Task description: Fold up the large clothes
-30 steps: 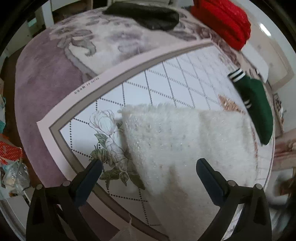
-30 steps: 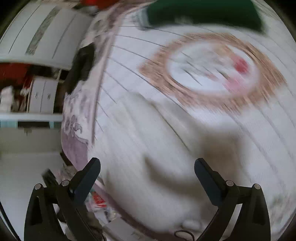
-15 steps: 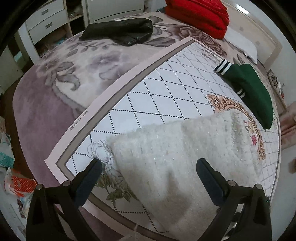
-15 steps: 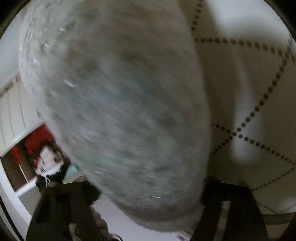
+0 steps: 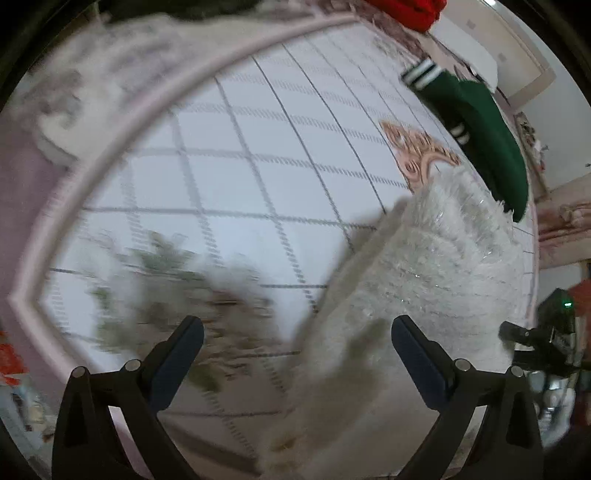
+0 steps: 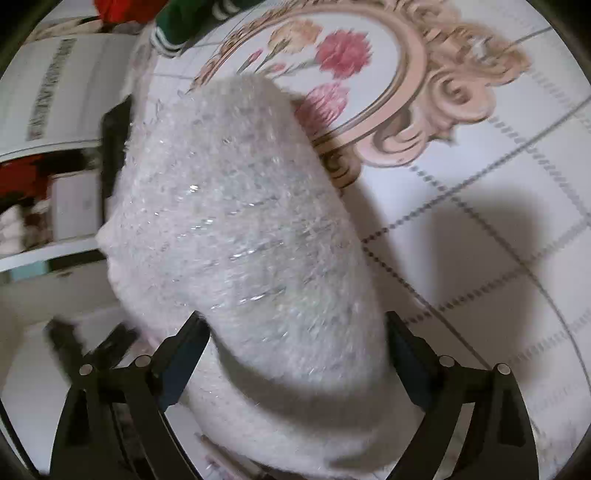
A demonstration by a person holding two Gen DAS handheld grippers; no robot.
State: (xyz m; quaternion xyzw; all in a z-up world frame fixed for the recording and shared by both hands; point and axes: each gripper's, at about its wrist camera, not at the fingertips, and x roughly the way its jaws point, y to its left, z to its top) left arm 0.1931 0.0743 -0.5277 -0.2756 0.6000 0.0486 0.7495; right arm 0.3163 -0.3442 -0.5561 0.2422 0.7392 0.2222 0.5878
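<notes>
Since a moment ago, both my grippers have swung toward the white fluffy sweater (image 6: 243,236) on the patterned bedspread (image 5: 258,147). Right gripper (image 6: 295,339), jaws just reopening wide, straddles its rolled end, which runs straight away; whether the pads press it I cannot tell. Left gripper (image 5: 297,347) hangs wide, empty, beside the fold.

Red garment (image 5: 406,11) cut off at top edge; leaf print (image 5: 177,291) motion-blurred
</notes>
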